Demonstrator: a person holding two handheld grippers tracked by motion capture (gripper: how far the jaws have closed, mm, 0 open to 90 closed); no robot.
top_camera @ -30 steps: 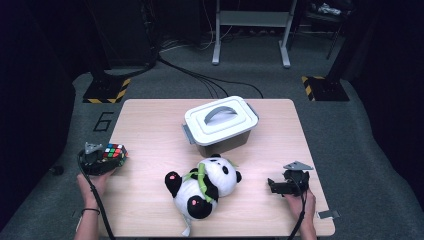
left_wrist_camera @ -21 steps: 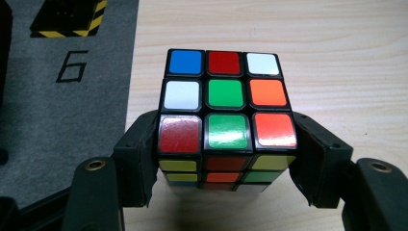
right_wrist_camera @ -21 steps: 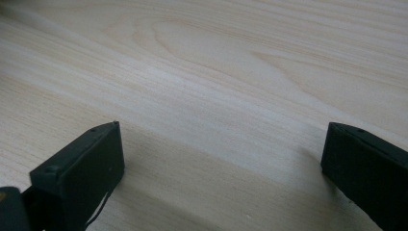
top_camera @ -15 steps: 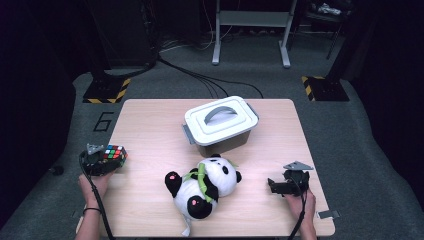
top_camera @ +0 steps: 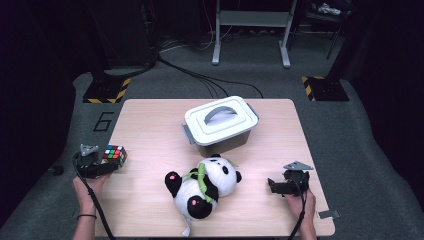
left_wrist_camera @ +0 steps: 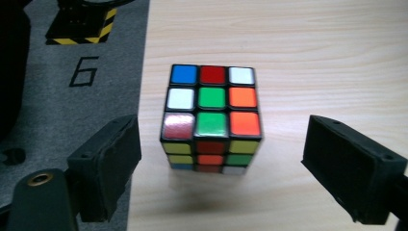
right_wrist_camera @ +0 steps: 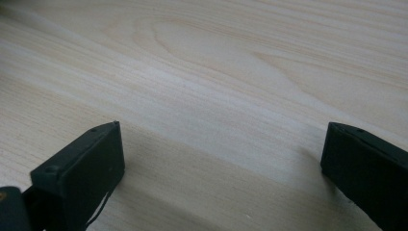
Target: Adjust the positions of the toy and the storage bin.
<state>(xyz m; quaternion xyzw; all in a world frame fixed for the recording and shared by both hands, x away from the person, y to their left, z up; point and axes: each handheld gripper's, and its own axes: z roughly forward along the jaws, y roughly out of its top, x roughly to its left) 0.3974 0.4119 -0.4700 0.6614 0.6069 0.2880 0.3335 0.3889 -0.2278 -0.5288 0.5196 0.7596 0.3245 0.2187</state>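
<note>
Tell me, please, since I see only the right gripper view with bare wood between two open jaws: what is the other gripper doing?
Observer: The left gripper is open, its jaws either side of a puzzle cube without touching it.
Operator: Thank you. Where does that cube sit?
Observer: Near the left edge of the table, as the high view shows it.
Operator: Is anything else on the table?
Observer: A plush panda lies in the middle, between the two grippers.
Operator: And behind it?
Observer: A grey bin with a white lid, shut, its handle lying flat.
</note>
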